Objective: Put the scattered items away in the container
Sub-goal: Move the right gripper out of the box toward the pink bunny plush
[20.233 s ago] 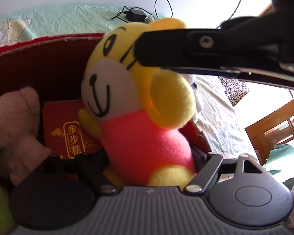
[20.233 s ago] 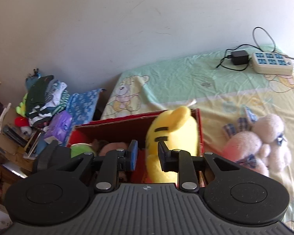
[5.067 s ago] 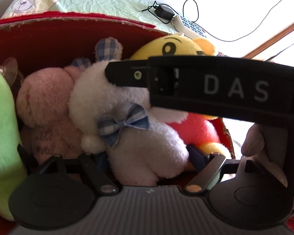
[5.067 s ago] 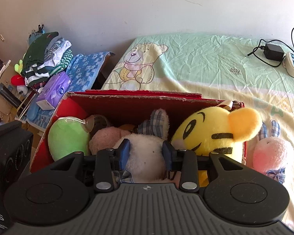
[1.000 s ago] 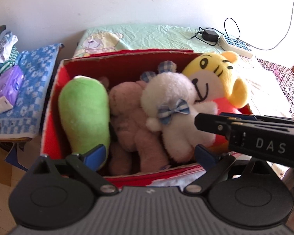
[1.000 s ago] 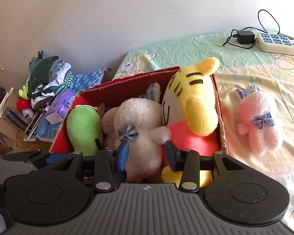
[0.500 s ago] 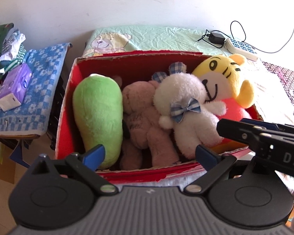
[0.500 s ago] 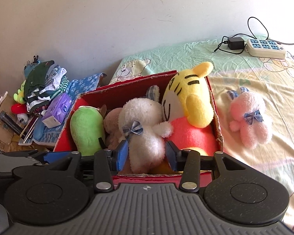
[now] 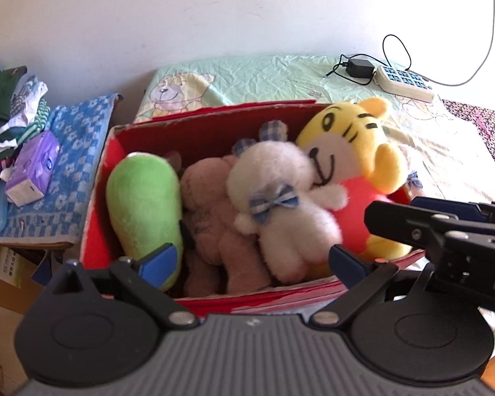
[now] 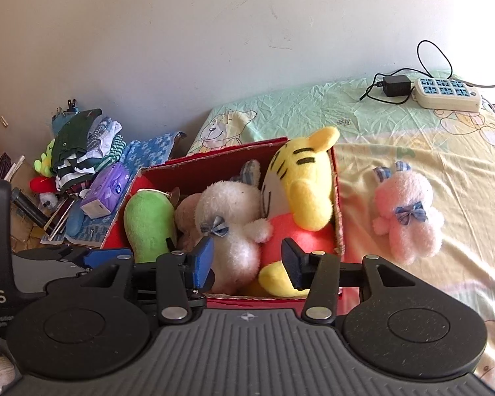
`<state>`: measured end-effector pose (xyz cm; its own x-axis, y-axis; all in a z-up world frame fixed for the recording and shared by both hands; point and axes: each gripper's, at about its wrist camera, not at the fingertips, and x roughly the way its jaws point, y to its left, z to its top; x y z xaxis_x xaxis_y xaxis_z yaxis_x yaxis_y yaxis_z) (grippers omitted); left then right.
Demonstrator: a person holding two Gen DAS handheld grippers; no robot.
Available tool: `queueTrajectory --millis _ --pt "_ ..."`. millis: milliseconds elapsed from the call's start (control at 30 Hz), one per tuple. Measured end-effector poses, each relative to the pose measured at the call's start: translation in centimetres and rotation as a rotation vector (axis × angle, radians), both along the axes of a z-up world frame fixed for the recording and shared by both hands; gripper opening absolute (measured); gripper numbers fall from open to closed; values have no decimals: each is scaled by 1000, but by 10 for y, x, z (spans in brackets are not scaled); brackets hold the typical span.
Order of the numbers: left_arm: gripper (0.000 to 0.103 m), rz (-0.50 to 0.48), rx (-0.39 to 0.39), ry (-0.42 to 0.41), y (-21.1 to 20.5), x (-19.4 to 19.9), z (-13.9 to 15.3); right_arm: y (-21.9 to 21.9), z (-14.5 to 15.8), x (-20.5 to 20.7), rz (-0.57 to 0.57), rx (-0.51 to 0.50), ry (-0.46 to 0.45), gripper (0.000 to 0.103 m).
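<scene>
Both claws are pulling back from the red box (image 10: 338,198), which is now holding 4 toys. The left claw (image 9: 252,259) and right claw (image 10: 246,260) are both staying wide open, holding nothing. 1 pink bunny (image 10: 407,211) is still lying on the bed (image 10: 429,151) beside the box, so it is probably next.

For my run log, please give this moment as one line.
left gripper: open, empty | right gripper: open, empty | red box: four plush toys inside | pink plush: on bed, outside box
</scene>
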<state>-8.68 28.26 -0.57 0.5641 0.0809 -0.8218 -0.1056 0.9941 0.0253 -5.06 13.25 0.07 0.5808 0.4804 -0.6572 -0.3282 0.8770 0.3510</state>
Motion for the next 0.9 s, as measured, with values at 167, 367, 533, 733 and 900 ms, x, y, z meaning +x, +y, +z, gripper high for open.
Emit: queueTrajectory --millis 167,367,533,733,900 --pt "99 15 20 6 -18 6 2 -16 4 2 15 5 -2 49" --pt "99 25 61 -5 -31 11 6 -31 5 7 20 28 6 49" --pt "99 26 108 -7 -36 16 7 -37 5 10 16 45 12 49" --pt "99 42 127 17 -29 20 1 -37 3 10 6 42 9 49" --pt "99 39 126 45 -19 22 -7 -35 -3 10 -5 53 20 49"
